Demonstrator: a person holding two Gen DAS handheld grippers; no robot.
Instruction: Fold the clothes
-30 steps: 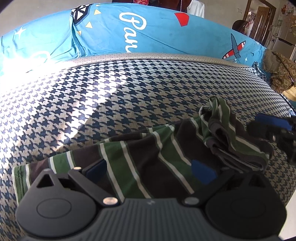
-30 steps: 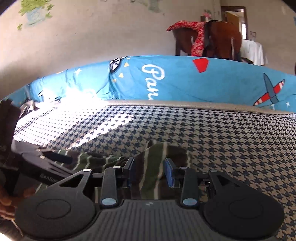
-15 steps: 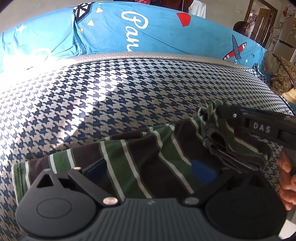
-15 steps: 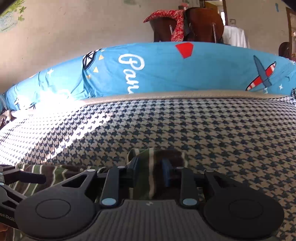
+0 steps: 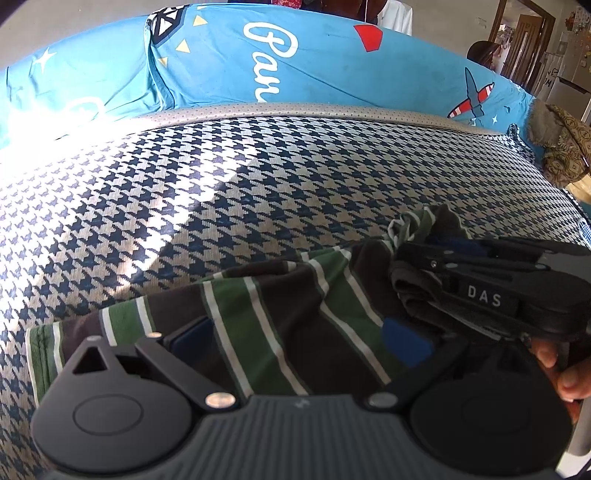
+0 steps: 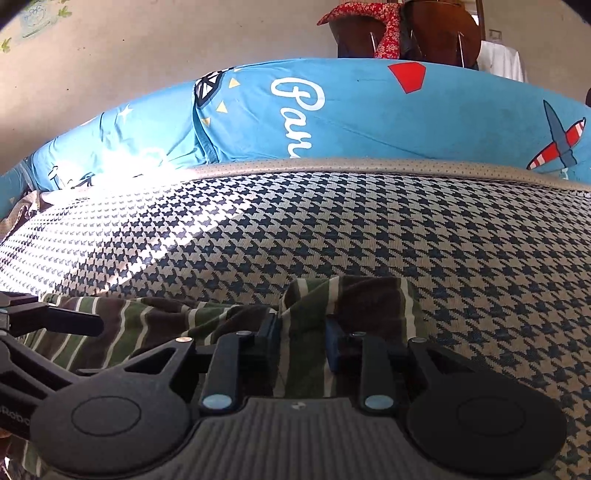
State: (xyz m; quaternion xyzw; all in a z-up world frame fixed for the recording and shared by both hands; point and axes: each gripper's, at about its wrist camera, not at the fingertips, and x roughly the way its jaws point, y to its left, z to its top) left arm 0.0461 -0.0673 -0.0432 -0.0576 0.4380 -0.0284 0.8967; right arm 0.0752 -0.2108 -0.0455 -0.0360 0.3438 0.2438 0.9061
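One striped garment (image 5: 280, 317) on one houndstooth cushion (image 5: 221, 192); two grippers.

A home: a houndstooth-covered bed (image 6: 369, 229), a blue cartoon-print quilt (image 6: 369, 118) behind it, wooden chairs (image 6: 436, 29) and doors (image 5: 524, 48) beyond the quilt.

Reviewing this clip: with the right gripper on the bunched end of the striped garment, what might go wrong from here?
The right gripper pinches only a bunched fold of the striped garment; it may slip out when lifted. The left gripper stands open over the cloth, holding nothing, so a pull might drag the whole piece across the houndstooth cover.
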